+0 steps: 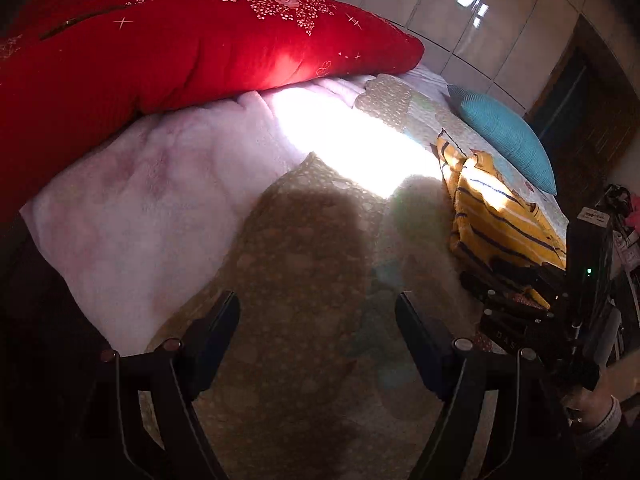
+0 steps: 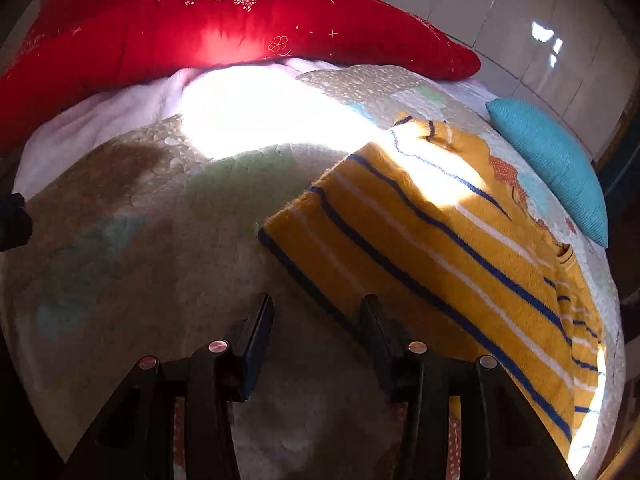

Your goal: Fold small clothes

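Broadly, the bed [image 2: 120,272] takes up nearly everything in both views, covered by a patterned quilt with a pale fleecy blanket [image 1: 152,184] toward its far-left side and a big red duvet [image 1: 168,48] heaped along the back; a hard patch of sunlight burns out the middle of the quilt, and that glare could hide the cloth's edges when a grasp is lined up. Next in size, the yellow striped garment [image 2: 448,256] lies spread on the right part of the bed, seemingly already doubled over, with its near corner just beside the right gripper [image 2: 316,320]. A teal cushion [image 2: 556,164] sits beyond it by the bed's far-right edge, close enough that a wide sweep of the garment might drag against it. The right gripper stands partly open and holds nothing, one finger over bare quilt and the other at the garment's hem; if it closes here it may pinch only one layer, or catch the quilt along with the hem, and the fold would then pull crooked. The left gripper [image 1: 318,332] is spread wider, also empty, hovering over bare quilt well apart from the garment, so the far side lies unsupported and soft cloth could sag or bunch when lifted from one corner.
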Motion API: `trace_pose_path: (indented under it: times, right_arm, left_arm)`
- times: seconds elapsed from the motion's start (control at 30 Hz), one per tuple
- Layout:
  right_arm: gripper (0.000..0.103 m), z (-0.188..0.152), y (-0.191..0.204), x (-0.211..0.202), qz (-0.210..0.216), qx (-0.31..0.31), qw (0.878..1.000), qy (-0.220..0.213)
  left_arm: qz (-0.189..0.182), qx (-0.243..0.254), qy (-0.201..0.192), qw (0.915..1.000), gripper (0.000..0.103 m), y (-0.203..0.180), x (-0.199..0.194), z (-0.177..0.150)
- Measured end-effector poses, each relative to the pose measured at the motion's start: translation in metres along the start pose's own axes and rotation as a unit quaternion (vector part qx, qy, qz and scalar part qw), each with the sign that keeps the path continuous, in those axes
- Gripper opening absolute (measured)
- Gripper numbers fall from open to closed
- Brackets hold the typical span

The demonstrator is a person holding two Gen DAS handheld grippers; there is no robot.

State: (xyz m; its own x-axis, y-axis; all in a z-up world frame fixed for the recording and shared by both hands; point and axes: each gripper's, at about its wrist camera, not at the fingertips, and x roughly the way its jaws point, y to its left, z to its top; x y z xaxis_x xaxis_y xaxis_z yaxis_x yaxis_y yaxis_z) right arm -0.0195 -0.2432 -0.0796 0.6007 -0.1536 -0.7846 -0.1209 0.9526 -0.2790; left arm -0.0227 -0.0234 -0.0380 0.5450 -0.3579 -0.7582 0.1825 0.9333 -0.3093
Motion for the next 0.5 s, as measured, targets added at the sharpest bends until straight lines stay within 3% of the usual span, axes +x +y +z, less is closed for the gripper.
trace_pose_path:
  times: [0.07, 0.13, 0.27, 0.3, 0.37, 0.5]
  right_arm:
    - [0.049, 0.011, 0.008, 0.009, -0.05, -0.01, 0.999, 0.0]
    - [0.04, 0.023, 0.01, 0.017, -0.085, -0.002, 0.996, 0.001]
    - [0.037, 0.04, 0.008, 0.041, -0.125, 0.0, 0.992, 0.029]
    - [0.035, 0.042, 0.008, 0.042, -0.129, 0.002, 0.991, 0.028]
    - [0.015, 0.045, 0.007, 0.043, -0.115, 0.005, 0.993, 0.027]
    - [0.008, 0.046, -0.021, 0.019, -0.057, 0.067, 0.996, -0.006]
  left_arm:
    - [-0.003, -0.011, 0.002, 0.9999, 0.079, 0.009, 0.001, -0.003]
    - [-0.007, -0.019, 0.002, 0.9998, 0.079, 0.013, 0.001, -0.004]
    - [-0.01, -0.02, -0.002, 0.9998, 0.079, 0.013, -0.002, -0.006]
    - [-0.012, -0.019, -0.003, 0.9997, 0.079, 0.013, -0.003, -0.006]
    - [-0.017, -0.019, -0.002, 0.9997, 0.079, 0.01, -0.003, -0.005]
    - [-0.021, -0.014, 0.003, 0.9997, 0.079, 0.001, -0.005, -0.004]
